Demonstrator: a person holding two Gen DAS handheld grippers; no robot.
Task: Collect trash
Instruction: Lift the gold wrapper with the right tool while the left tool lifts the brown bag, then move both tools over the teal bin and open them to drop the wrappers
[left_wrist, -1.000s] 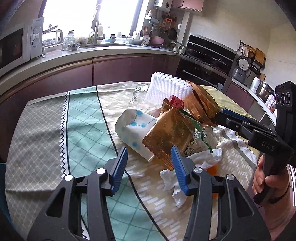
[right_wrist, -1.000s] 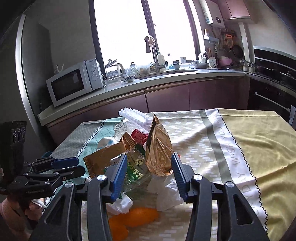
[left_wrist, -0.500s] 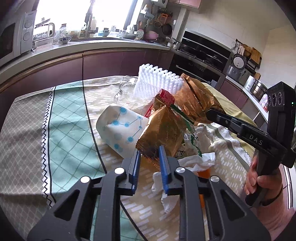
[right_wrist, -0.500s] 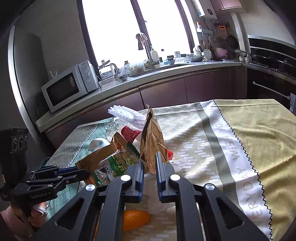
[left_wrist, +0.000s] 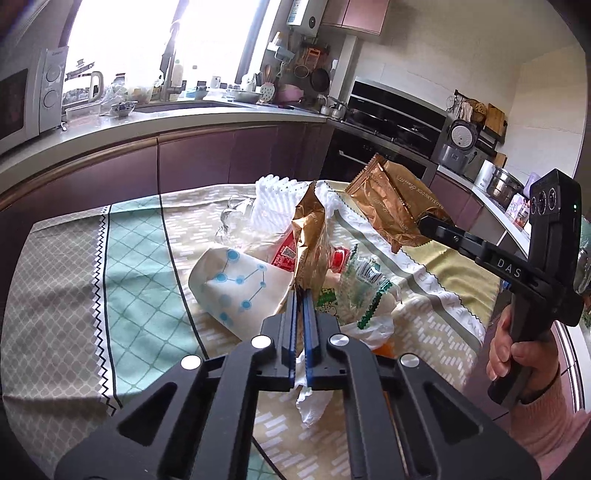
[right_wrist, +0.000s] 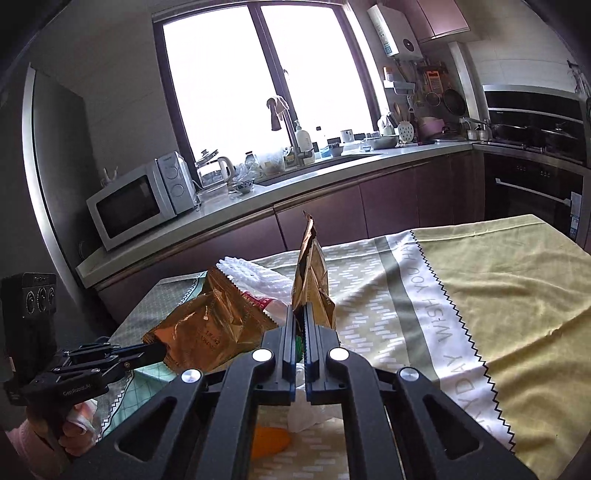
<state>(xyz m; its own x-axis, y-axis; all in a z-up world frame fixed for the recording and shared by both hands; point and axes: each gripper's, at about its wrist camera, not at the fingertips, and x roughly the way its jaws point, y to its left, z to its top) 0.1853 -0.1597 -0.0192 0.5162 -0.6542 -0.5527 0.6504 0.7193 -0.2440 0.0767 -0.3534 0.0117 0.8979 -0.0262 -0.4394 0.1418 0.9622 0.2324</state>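
A heap of trash lies on the tablecloth. My left gripper is shut on the lower edge of a crumpled gold wrapper, which stands up from the heap. In the right wrist view that left gripper shows at the left, pinching the same crumpled wrapper. My right gripper is shut on a second gold snack bag, held upright. From the left wrist view the right gripper grips this bag above the table.
In the heap lie a white paper cup with blue dots, a ridged white foam sheet, a red packet, a green-and-white packet, white tissue and orange peel. Kitchen counters run behind the table.
Both grippers went from wide open to shut, each on a gold wrapper. Both wrappers have risen a little off the heap, and the right one has drawn away from the pile.
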